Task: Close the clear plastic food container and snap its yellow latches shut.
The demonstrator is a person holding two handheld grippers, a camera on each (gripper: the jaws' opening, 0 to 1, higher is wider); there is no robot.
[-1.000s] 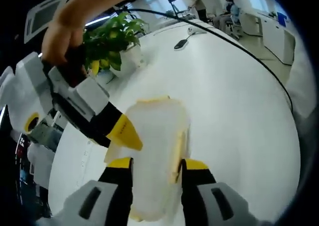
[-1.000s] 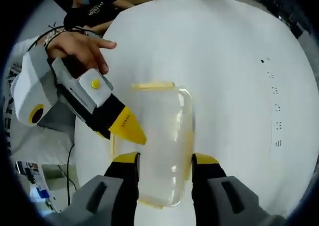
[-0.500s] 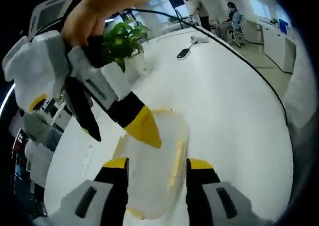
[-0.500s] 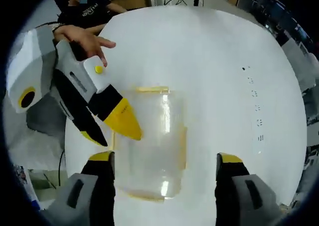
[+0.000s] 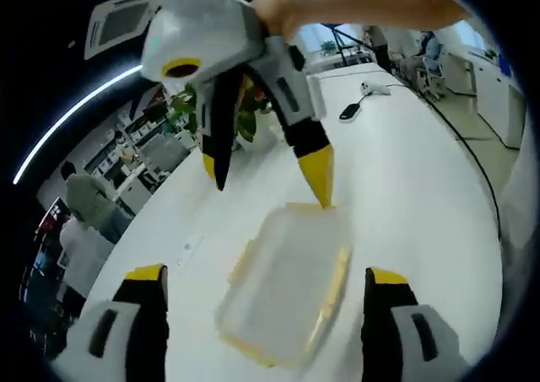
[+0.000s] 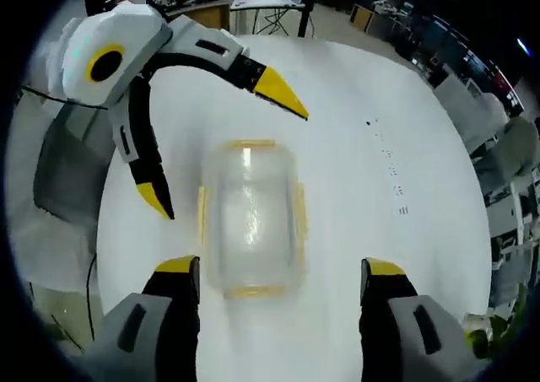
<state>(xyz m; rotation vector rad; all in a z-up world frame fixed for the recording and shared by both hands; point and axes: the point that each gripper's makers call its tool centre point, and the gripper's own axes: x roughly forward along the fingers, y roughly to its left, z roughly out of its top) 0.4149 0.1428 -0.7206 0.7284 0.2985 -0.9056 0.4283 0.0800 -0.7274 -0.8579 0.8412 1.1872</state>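
— Any labels I should log from my feeds?
— None I can read. Small dark marks [image 6: 390, 158] sit on the table [image 6: 337, 87], too small to make out.

Each tool has grey bodies, black jaws and yellow tips: the left tool [image 5: 263, 282], the right tool [image 6: 280, 274]. A bare forearm [image 5: 363, 1] shows.

Motion blur on the container [image 6: 248, 219] leaves its yellow latches' [image 6: 298, 209] state unreadable.

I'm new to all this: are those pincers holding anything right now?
No. Both the left gripper and right gripper are open above the clear plastic food container, holding nothing.
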